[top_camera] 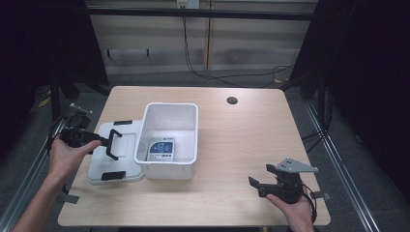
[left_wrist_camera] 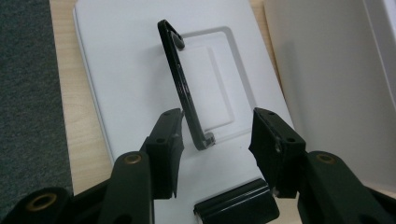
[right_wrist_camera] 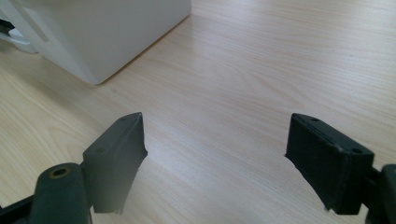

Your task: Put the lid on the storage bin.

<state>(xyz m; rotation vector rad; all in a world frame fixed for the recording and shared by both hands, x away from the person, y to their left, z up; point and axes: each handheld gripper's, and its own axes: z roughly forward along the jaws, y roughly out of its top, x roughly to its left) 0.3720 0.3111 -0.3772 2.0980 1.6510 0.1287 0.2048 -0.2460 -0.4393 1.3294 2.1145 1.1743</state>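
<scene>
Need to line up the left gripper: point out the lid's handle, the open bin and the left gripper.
lid handle [left_wrist_camera: 183,88], left gripper view, mid bar
bin [top_camera: 170,105], high view, far rim
left gripper [left_wrist_camera: 215,135], left gripper view, between fingertips

Lab, black curtains [top_camera: 372,72], framed test table [top_camera: 251,130]

Open fingers [left_wrist_camera: 166,135] straddle the raised black handle [left_wrist_camera: 182,88] on the white lid [left_wrist_camera: 126,70].

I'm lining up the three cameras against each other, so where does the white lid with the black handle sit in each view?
High view: the white lid lies flat at left centre, beside the white bin, under the left gripper.
Left gripper view: it fills the centre, its black handle raised between the open jaws.
Right gripper view: just a sliver at the far left edge, behind the bin.
Shared landmark: the white bin.
</scene>
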